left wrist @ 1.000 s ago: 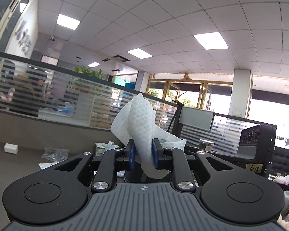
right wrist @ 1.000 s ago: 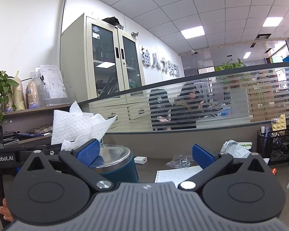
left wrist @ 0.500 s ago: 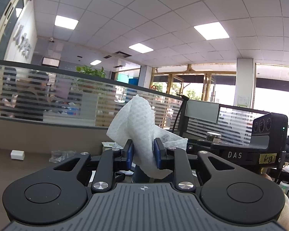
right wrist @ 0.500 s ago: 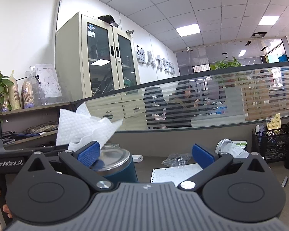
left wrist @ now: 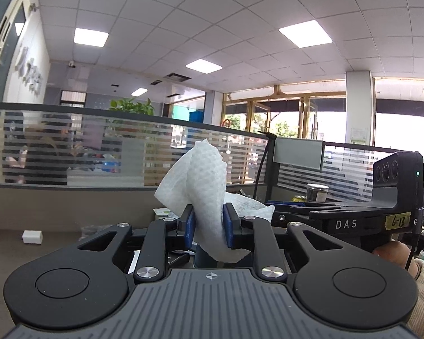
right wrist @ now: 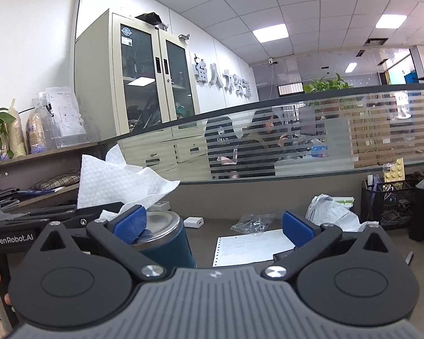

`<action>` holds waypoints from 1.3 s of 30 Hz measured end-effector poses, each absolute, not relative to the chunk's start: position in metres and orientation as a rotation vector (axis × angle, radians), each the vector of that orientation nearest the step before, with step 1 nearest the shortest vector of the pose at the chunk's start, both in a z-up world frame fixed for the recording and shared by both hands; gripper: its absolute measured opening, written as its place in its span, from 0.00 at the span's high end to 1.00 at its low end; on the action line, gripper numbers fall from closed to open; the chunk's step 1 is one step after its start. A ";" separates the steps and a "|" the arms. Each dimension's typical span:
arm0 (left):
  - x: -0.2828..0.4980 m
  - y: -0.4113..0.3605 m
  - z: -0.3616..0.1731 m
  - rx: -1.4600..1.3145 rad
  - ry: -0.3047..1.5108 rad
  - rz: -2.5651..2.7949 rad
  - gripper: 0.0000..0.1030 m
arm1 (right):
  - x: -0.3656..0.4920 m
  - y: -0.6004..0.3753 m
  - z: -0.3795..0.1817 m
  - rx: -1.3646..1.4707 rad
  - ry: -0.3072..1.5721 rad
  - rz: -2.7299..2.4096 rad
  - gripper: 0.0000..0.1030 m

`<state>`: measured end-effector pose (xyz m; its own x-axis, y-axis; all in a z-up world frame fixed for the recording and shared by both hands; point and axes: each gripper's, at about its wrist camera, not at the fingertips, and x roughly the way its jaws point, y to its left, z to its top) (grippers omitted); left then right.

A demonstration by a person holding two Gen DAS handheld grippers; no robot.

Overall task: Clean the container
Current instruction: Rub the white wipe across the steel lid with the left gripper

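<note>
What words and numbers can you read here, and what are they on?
"DAS": on the side of the right gripper, seen from the left wrist view.
"6-13", handwritten, the digits not sure: on a yellow sticker on that gripper.
"GenRobot.AI": on the side of the left gripper, seen from the right wrist view.
Large silver wall characters: Chinese, not clear enough to read.
Cabinet sticker and sheet on the desk: too small to read.

A printed sheet [right wrist: 253,245] lies near a mesh basket [right wrist: 387,206].
</note>
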<state>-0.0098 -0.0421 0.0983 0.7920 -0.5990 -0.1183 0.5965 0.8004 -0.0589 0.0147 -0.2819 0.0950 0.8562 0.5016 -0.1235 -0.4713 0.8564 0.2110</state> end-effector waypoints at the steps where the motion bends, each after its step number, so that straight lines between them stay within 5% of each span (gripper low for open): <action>1: -0.011 -0.045 0.099 -0.001 0.131 -0.635 0.74 | 0.015 -0.282 0.095 0.176 0.175 0.512 0.00; 15: -0.002 -0.067 0.110 0.121 0.144 -0.545 0.71 | 0.019 -0.283 0.094 0.195 0.169 0.517 0.00; 39: 0.024 -0.011 0.091 -0.150 0.230 -0.635 0.75 | 0.020 -0.286 0.093 0.216 0.172 0.532 0.00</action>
